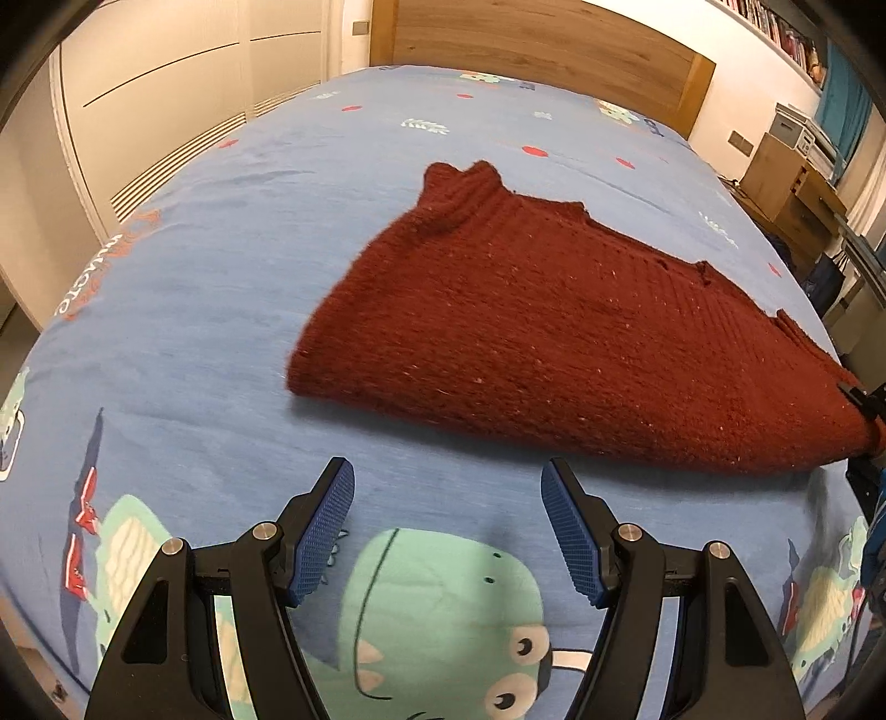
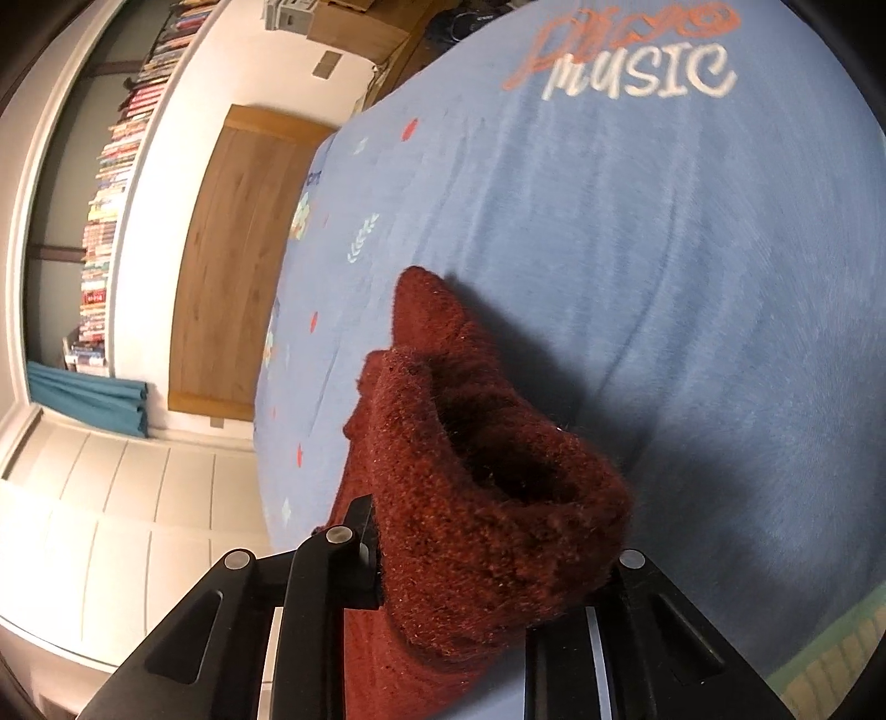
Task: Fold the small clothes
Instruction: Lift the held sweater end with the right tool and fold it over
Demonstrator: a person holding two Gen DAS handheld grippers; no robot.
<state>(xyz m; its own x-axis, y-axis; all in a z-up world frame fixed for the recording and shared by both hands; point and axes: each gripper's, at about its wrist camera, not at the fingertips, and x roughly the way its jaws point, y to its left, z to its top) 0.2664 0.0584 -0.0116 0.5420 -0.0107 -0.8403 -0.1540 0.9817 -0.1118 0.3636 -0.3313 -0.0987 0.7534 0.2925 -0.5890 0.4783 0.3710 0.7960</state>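
A dark red knitted sweater (image 1: 554, 327) lies folded on the blue bedspread (image 1: 221, 310), its ribbed collar towards the headboard. My left gripper (image 1: 448, 526) is open and empty, hovering just in front of the sweater's near edge. My right gripper (image 1: 864, 410) shows at the sweater's right corner in the left wrist view. In the right wrist view my right gripper (image 2: 487, 576) is shut on a bunched fold of the sweater (image 2: 487, 498) and holds it a little above the bed; the fingertips are hidden by the knit.
The bedspread (image 2: 664, 277) has dinosaur prints and "MUSIC" lettering (image 2: 637, 72). A wooden headboard (image 1: 554, 44) stands at the far end. White wardrobe doors (image 1: 166, 83) are to the left, a wooden nightstand (image 1: 792, 183) and bookshelf (image 2: 111, 194) to the right.
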